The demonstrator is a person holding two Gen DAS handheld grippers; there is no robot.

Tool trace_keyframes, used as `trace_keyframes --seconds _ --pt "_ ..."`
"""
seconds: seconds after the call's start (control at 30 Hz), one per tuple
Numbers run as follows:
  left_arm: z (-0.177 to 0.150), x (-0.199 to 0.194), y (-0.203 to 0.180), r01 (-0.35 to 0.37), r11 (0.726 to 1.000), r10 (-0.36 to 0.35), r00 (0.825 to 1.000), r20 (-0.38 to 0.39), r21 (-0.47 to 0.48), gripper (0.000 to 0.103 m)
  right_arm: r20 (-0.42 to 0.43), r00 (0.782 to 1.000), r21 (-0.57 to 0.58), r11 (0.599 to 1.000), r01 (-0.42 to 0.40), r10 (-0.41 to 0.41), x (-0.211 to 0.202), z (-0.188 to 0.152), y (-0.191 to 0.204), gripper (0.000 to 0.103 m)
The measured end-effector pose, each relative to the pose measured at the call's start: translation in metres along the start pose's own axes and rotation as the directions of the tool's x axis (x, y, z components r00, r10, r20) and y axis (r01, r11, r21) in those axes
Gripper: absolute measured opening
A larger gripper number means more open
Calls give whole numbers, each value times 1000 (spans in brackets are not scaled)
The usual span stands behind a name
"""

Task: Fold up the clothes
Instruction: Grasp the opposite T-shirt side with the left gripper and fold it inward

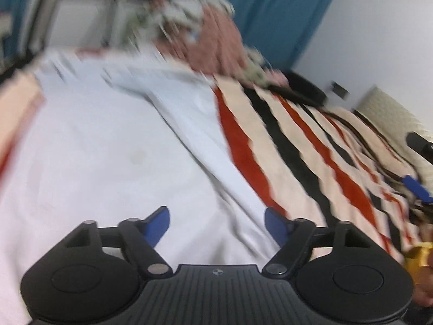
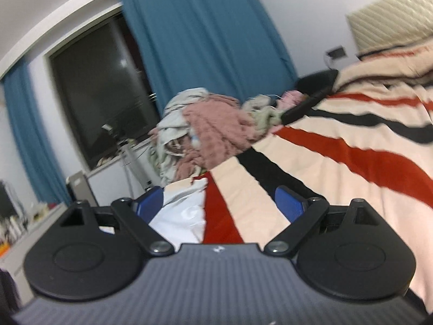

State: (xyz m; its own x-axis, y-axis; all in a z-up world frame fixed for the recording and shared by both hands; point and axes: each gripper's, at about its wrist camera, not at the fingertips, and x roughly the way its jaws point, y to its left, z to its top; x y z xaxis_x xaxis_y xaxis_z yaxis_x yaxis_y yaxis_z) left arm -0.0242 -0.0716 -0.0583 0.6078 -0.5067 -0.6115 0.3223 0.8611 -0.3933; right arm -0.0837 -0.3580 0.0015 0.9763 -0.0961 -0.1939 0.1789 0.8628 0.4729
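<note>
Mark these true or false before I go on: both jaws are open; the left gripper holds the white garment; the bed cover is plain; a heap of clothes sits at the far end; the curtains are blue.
1. Both jaws are open. True: left gripper and right gripper hold nothing.
2. The left gripper grips the white garment. False: it is above it, jaws apart.
3. The bed cover is plain. False: cream with red and black stripes.
4. A clothes heap sits at the far end. True.
5. The curtains are blue. True.
</note>
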Motion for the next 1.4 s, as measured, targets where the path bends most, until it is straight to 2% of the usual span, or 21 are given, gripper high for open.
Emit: trace_keyframes --seconds 0.07,0.17,0.23,0.3,0.37,0.4,0.43,0.63,0.77,0.87,1.1,1.2,1.3,1.37,1.4 --pt "-6 20 -9 75 997 -76 995 -64 -16 62 -21 1000 11 1000 -5 5 5 -3 -3 91" --pt "-18 48 -19 176 982 -183 974 -130 -64 56 -53 999 29 1000 -12 13 11 -7 -8 91" --pt "-26 66 -22 227 968 -243 956 -164 -108 53 -74 997 40 999 -16 19 16 -10 -12 91" --pt "-34 79 -24 248 960 -268 947 -178 -130 52 -95 995 52 998 -20 25 20 -13 -15 91" --pt "-38 89 -24 234 963 -255 952 -170 -132 36 -113 993 62 998 -20 27 24 -15 -18 91" --pt "-39 93 -24 223 965 -244 955 -170 -134 14 -118 993 66 998 -18 25 25 -15 -18 91" --pt "-39 94 -21 217 965 -241 955 -174 -146 2 -124 992 69 997 -15 23 26 -16 -19 91" --pt "-28 69 -15 249 951 -274 952 -133 -182 2 -159 987 90 996 4 11 33 -20 -22 91" --pt "-11 35 -2 292 925 -325 939 -110 -244 2 -170 985 67 998 4 8 34 -22 -19 91" --pt "0 2 20 296 911 -339 934 -111 -286 2 -186 983 53 999 2 8 36 -25 -15 91" --pt "4 -55 79 183 933 -245 953 -176 -308 2 -241 970 -10 999 -41 38 40 -34 3 91" --pt "-2 -54 89 93 959 -157 961 -227 -268 2 -257 965 -59 996 -63 46 41 -39 16 91" --pt "-6 -49 88 39 975 -95 964 -248 -220 2 -262 964 -104 992 -77 47 40 -43 27 91" --pt "-5 -48 84 19 984 -63 968 -245 -178 8 -259 965 -138 987 -87 48 38 -46 35 91" --pt "-8 -49 82 13 986 -52 970 -237 -164 16 -257 965 -154 984 -91 49 37 -47 37 91"
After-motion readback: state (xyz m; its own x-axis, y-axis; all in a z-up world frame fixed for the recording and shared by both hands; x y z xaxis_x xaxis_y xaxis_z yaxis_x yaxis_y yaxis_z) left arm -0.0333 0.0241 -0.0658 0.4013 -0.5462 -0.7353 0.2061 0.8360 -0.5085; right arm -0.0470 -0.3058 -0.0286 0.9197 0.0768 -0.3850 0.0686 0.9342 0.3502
